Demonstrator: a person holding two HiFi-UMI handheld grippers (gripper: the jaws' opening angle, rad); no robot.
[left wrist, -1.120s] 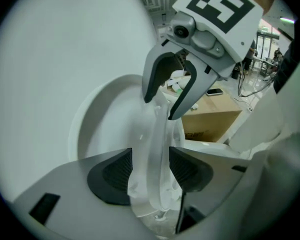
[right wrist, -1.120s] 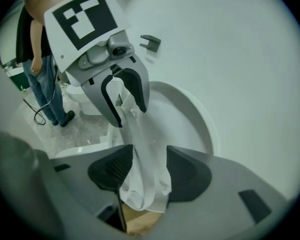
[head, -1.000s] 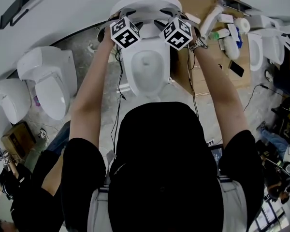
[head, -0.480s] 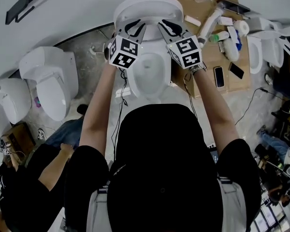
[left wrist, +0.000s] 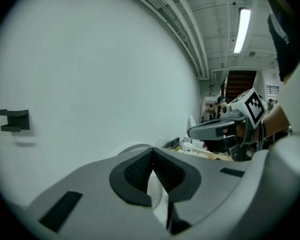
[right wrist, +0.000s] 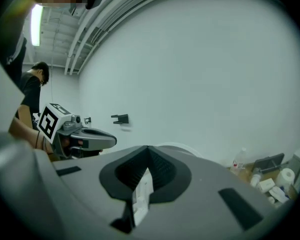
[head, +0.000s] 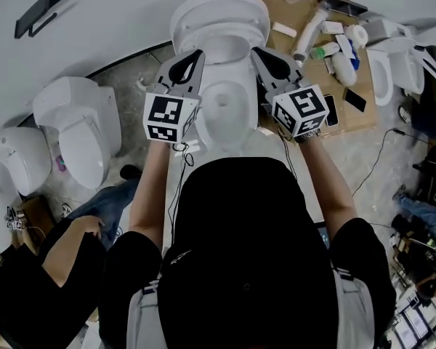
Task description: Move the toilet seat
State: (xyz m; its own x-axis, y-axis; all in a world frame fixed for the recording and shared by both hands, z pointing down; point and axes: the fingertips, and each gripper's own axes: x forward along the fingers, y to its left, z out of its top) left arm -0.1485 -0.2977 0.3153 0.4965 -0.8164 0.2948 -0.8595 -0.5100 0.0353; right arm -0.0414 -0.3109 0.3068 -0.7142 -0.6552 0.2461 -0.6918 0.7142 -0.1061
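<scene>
1. The left gripper (head: 195, 54) is held out ahead of the person, nearly level, over the left rim of the bowl (head: 221, 111). Its fingers have just been closing and now meet pad to pad, with nothing between them.
2. The right gripper (head: 261, 52) mirrors it over the right rim. Its fingers have also just been closing and are pressed together, empty.
3. Both forearms (head: 156, 187) reach forward on either side of the bowl, marker cubes (head: 165, 117) uppermost.
4. The toilet seat (head: 219, 20) stands raised at the toilet's back, at the floor's (head: 131, 71) wall edge, just beyond both fingertips.
</scene>
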